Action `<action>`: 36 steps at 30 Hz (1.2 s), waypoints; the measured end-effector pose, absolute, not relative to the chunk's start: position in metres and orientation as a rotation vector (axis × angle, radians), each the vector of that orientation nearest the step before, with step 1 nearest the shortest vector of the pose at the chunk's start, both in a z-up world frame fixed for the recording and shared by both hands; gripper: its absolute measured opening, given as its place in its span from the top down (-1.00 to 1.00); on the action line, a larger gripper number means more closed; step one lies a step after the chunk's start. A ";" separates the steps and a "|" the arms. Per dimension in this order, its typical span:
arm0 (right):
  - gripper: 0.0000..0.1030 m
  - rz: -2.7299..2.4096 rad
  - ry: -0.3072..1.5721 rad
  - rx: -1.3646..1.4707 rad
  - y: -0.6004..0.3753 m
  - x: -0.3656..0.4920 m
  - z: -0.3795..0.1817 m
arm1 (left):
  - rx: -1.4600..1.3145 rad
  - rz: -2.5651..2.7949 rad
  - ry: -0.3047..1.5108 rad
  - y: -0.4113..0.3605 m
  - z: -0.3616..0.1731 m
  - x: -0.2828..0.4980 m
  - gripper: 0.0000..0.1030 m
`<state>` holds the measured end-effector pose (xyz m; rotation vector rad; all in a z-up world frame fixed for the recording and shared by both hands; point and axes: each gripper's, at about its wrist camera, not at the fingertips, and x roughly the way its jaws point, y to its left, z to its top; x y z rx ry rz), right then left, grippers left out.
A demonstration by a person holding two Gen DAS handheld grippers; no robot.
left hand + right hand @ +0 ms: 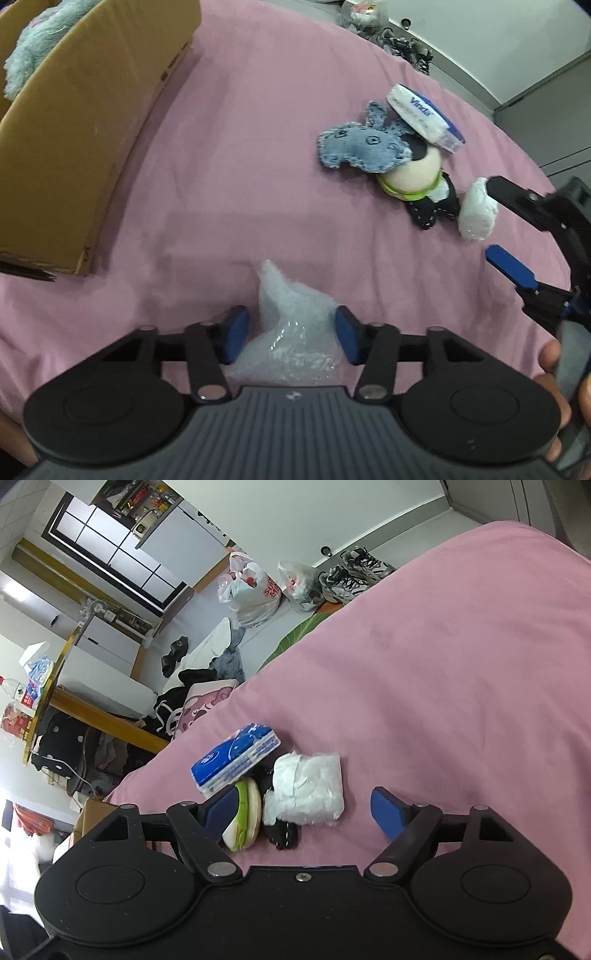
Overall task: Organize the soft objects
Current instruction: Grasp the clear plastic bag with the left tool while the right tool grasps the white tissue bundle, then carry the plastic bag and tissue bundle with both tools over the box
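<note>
Here, the left wrist view first.
Surface: a pink bedsheet point(258, 147) covers the bed and carries everything.
Left gripper point(291, 334): its blue pads stand on either side of a crumpled clear plastic bag point(291, 317) near the bed's near edge; the left pad looks just clear of it and the right pad at its edge, so I cannot tell whether the bag is gripped.
Cardboard box point(85, 122): at the far left of the bed, with a fluffy pale blue plush point(33, 55) showing over its wall.
Pile toward the right edge: a blue knitted toy point(354, 147) lies against a cream ball-shaped toy with a green band point(410, 173), a black cloth piece point(432, 210) beside it, and a tissue pack point(424, 114) leans on top.
White wad point(478, 210): just right of the pile, touching the upper finger of the right gripper point(493, 218), which is spread wide.

Right wrist view.
Right gripper point(306, 810): wide open, holding nothing; the white wad point(308, 790) lies between its fingers.
Left finger: against the cream and green toy point(245, 818).
Tissue pack point(236, 757): leaning just beyond that toy.
Beyond the bed: shoes point(354, 572) and plastic bags point(251, 587) on the floor.
</note>
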<state>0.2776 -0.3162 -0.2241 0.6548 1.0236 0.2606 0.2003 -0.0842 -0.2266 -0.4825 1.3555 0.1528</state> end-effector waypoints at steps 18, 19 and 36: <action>0.19 0.274 1.048 0.675 -0.318 0.262 -0.211 | -0.437 0.136 1.264 -0.087 -0.190 0.185 0.32; 0.19 0.277 1.049 0.688 -0.319 0.261 -0.209 | -0.437 0.135 1.251 -0.084 -0.186 0.184 0.32; 0.19 0.334 0.922 0.541 -0.271 0.233 -0.122 | -0.407 0.140 1.051 -0.041 -0.114 0.159 0.31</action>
